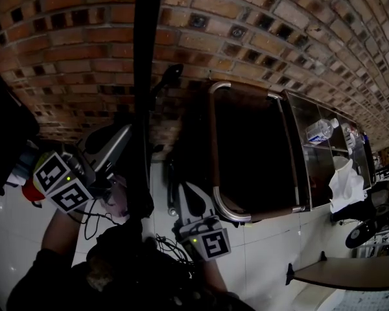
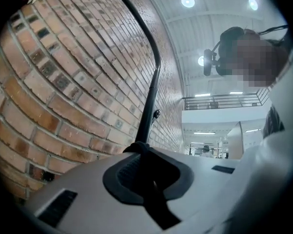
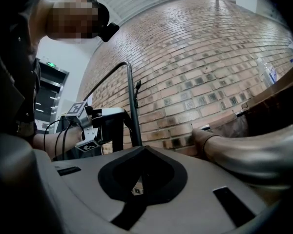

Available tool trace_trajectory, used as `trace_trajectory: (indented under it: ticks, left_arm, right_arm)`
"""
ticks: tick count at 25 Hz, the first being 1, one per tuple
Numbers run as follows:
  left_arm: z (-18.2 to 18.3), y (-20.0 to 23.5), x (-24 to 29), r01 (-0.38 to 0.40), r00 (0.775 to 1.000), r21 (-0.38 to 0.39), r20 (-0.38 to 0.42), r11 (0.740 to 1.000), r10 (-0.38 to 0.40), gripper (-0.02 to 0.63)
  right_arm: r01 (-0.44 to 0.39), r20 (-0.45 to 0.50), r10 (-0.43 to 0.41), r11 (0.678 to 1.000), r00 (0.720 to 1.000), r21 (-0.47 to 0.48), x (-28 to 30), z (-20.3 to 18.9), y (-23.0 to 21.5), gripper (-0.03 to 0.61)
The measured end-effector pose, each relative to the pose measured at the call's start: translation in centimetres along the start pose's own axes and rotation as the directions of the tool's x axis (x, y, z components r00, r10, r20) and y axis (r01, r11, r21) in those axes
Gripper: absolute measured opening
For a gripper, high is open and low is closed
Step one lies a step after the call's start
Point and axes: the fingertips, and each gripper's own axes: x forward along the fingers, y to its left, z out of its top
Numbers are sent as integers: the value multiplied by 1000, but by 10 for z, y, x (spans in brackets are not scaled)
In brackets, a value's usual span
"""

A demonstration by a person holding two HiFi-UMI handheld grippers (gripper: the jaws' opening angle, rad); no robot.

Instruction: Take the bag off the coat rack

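Note:
The black coat rack pole (image 1: 146, 76) stands against the brick wall. In the left gripper view the pole (image 2: 149, 101) rises straight off my jaw tips and bends over at the top. My left gripper (image 1: 128, 135) (image 2: 138, 147) is shut at the pole, with a black strap (image 2: 135, 145) of the bag pinched across its tips. In the right gripper view a broad black band (image 3: 112, 138) hangs below the left gripper (image 3: 110, 118), beside the pole (image 3: 132, 101). The bag's body is too dark to make out. My right gripper (image 1: 176, 196) (image 3: 144, 147) sits lower, shut and empty.
A dark armchair (image 1: 253, 154) with curved metal arms stands right of the pole; one arm (image 3: 244, 147) lies close to the right gripper. Beyond it a shelf unit holds a water bottle (image 1: 319, 129) and white tissue (image 1: 345, 183). A wooden tabletop (image 1: 343, 274) juts in low right.

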Motion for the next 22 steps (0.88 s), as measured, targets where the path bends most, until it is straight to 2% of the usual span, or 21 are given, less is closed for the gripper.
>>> trace_trajectory:
  ticks: [6,11,14,22]
  left_arm:
    - [45,24,-14,-79,996,81,58,994,74,26]
    - [51,24,-22,-111,993,164,51,980,104,26]
    - [48,19,-27,-118,993,173,48,978,111,26]
    - [46,5,-62,-148,988,131,71,980,139,26]
  right_arm:
    - [-7,7,7,1000,1000,-7,5,4,5,8]
    - [-22,17,22,1000,1000,-20,9,10,12,8]
    - [-28,23,29,999,999,-21,8,12,15,8]
    - [-43,49,45,998,998,-38,-8,22,26,8]
